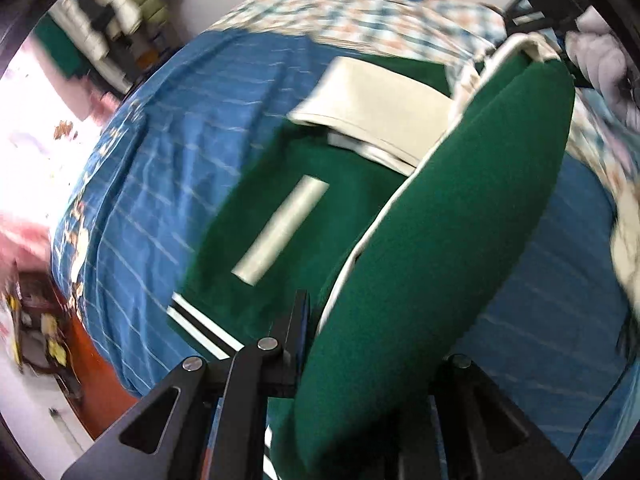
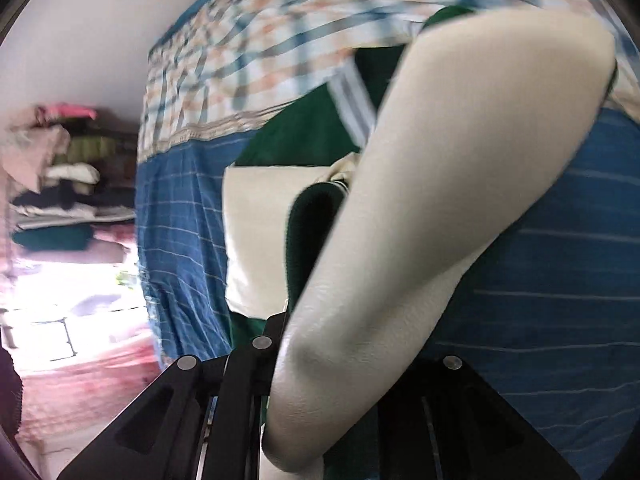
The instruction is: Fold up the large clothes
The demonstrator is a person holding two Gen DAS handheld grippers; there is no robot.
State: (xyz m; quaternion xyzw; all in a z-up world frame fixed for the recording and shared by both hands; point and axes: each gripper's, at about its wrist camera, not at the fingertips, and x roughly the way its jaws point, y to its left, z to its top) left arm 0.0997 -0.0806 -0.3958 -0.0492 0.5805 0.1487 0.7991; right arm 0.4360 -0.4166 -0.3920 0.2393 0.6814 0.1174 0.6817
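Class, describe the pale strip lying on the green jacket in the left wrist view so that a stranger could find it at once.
Start at the bed with the blue striped sheet, then find the green jacket spread on it. The pale strip lies slanted on the flat green panel, below the cream sleeve. Unlike the sleeve, it is narrow, straight and ringed by green on every side.

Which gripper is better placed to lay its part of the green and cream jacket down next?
Probably the left gripper: it pinches the green jacket body right beside the flat part on the blue striped bedsheet. The right gripper holds only the cream sleeve.
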